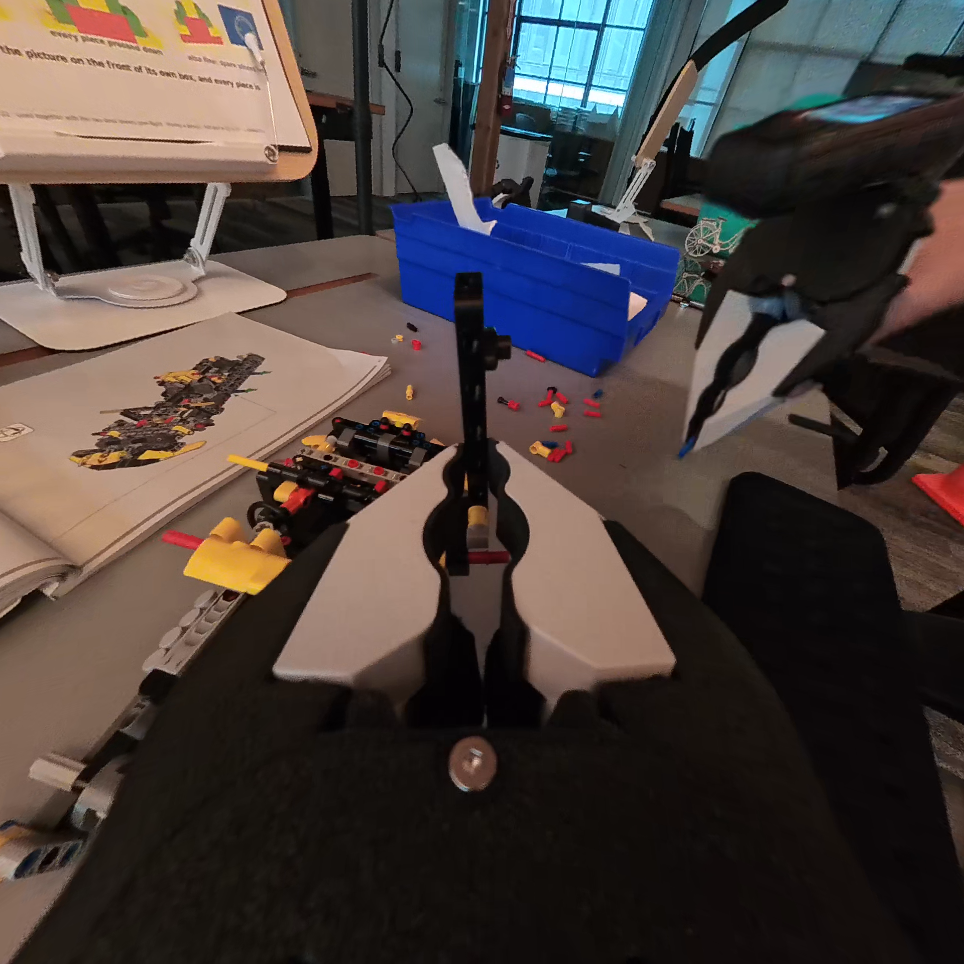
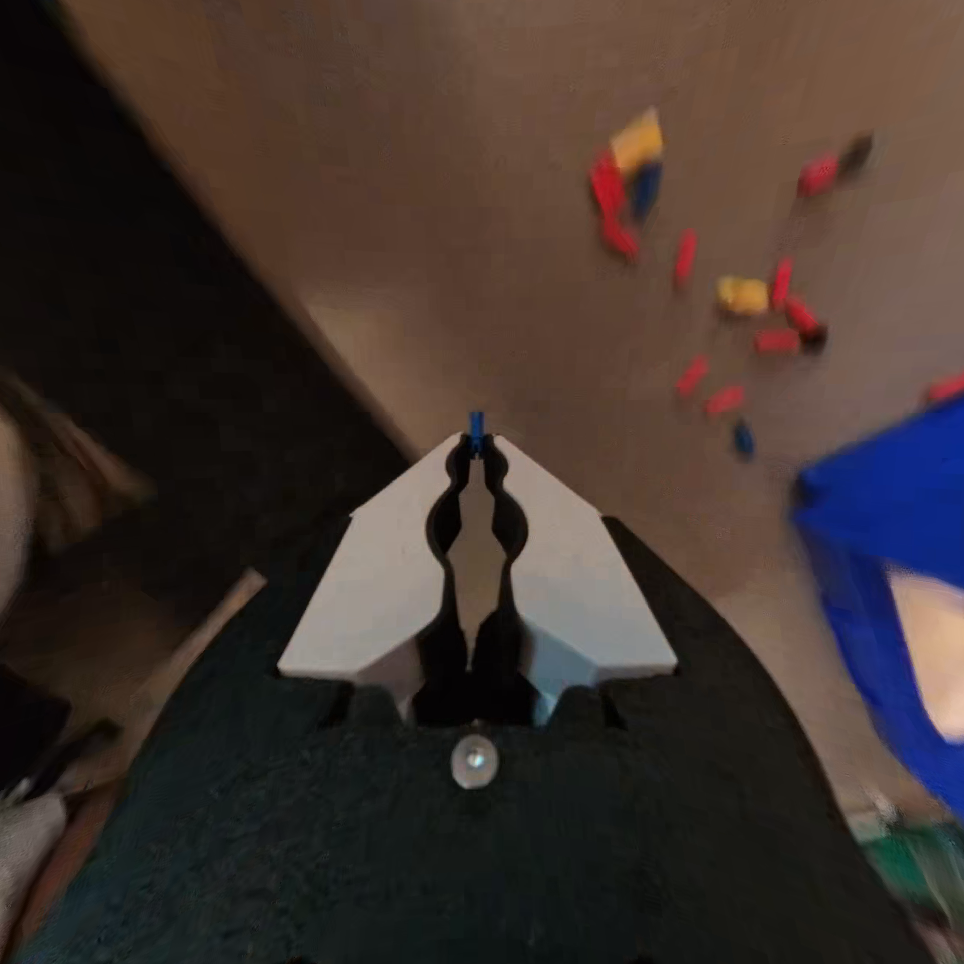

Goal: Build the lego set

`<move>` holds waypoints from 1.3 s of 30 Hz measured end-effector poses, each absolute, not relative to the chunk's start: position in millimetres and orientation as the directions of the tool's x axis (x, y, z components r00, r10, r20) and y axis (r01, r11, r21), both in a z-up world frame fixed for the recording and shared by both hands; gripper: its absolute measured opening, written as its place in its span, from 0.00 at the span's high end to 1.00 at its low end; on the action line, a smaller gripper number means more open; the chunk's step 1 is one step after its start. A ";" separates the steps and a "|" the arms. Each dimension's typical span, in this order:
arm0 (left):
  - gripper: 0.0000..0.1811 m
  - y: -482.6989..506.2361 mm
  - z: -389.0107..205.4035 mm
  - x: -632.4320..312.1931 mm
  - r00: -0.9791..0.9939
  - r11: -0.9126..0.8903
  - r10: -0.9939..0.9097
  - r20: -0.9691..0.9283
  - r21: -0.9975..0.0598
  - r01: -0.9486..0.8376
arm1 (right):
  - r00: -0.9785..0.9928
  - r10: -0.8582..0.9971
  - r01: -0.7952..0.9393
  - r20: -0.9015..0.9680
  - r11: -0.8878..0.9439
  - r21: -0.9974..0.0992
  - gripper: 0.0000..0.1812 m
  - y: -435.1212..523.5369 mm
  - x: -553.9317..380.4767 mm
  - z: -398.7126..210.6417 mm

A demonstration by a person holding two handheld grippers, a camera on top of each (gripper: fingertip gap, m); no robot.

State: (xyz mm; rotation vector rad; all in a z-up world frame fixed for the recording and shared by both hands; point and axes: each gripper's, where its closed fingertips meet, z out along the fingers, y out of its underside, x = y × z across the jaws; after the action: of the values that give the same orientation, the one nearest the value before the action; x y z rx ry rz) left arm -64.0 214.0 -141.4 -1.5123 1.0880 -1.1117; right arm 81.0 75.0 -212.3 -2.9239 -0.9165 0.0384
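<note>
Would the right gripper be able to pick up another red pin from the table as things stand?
Probably not: the right gripper is shut on a blue pin, leaving no room. The red pins lie unobstructed on the table.

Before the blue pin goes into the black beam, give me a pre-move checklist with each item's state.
1. Right gripper shut on blue pin: ok.
2. Pin tip sticks out past the fingertips: ok.
3. Left gripper shut on black beam: ok.
4. Beam upright, upper part free: ok.
5. Pin lined up with a beam hole: not ok, grippers apart.
6. Which hole is free: cannot tell.
</note>
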 end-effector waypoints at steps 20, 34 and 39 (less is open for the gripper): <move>0.96 202.6 -146.8 -60.1 0.140 -0.194 -0.975 0.173 -0.969 -0.153 | 0.849 0.527 0.471 0.022 -0.775 0.422 0.98 28.5 156.4 -230.0; 0.96 198.3 -151.4 -58.1 0.123 -0.212 -0.974 0.193 -0.962 -0.170 | 0.855 0.518 0.472 0.018 -0.792 0.388 0.97 28.7 155.3 -233.3; 0.96 198.0 -151.4 -58.4 0.121 -0.215 -0.973 0.196 -0.962 -0.171 | 0.852 0.523 0.477 0.015 -0.788 0.390 0.97 27.3 154.4 -236.5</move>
State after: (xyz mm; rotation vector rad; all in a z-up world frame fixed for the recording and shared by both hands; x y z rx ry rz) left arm -58.4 198.0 -151.4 -1.5478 1.1580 -1.1887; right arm 154.4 27.3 -236.5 -3.3852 -0.9511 -0.2197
